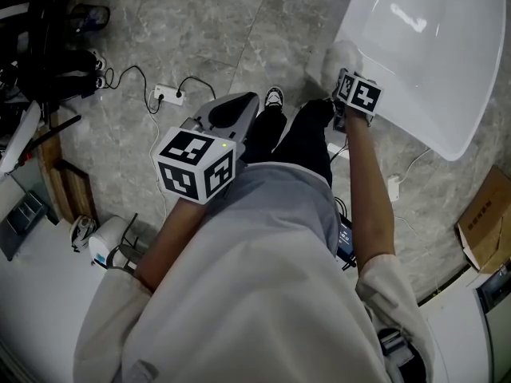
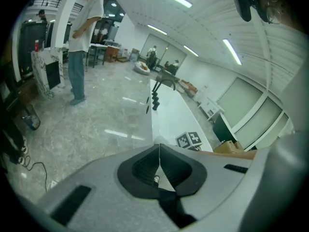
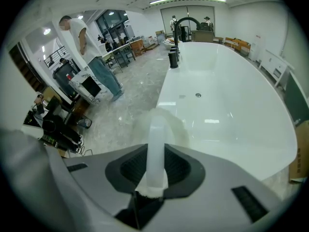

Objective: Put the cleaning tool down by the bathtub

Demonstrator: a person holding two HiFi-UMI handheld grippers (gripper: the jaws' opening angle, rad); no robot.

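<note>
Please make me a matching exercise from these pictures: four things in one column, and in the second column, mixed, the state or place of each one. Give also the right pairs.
Column one
1 left hand-held gripper
2 right hand-held gripper
3 bathtub
4 power strip

Column two
A shut on the handle of the cleaning tool
B on the grey floor
C shut, nothing between the jaws
D white, with a drain hole

Pairs: 1-C, 2-A, 3-D, 4-B
</note>
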